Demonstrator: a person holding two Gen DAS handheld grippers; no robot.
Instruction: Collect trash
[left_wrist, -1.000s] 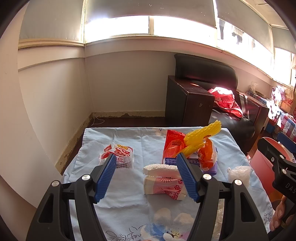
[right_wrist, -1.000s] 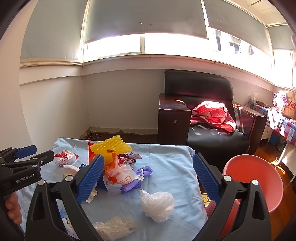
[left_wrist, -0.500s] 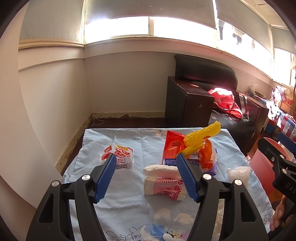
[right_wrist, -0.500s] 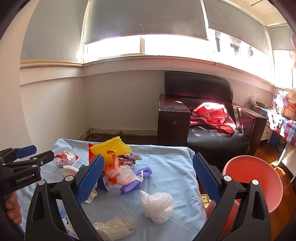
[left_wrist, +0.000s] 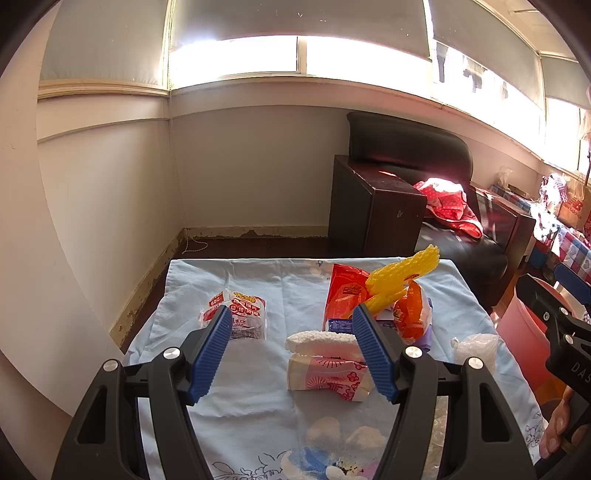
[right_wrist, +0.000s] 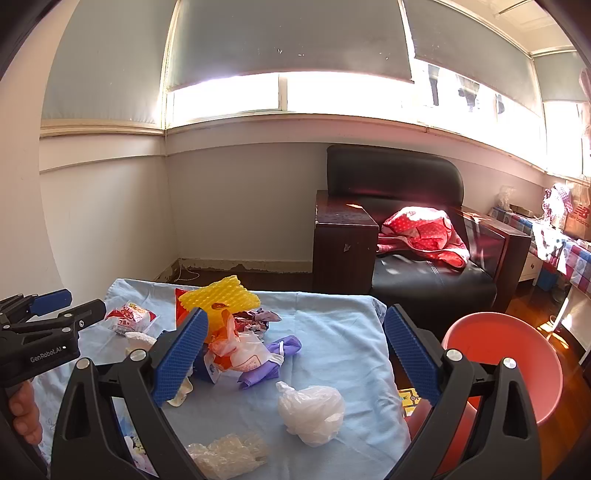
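Trash lies on a table with a light blue cloth. A red and white snack packet is at the left. A white foam piece on a pink tissue pack is in the middle. A pile with yellow foam netting, a red bag and an orange bag stands behind it. A knotted clear bag and crumpled bubble wrap lie at the right front. A pink bin stands beside the table's right edge. My left gripper is open above the table's near side. My right gripper is open and empty above the clear bag.
A purple cloth scrap lies by the pile. A dark wooden cabinet and a black sofa with a red cloth stand behind the table. The wall runs along the left.
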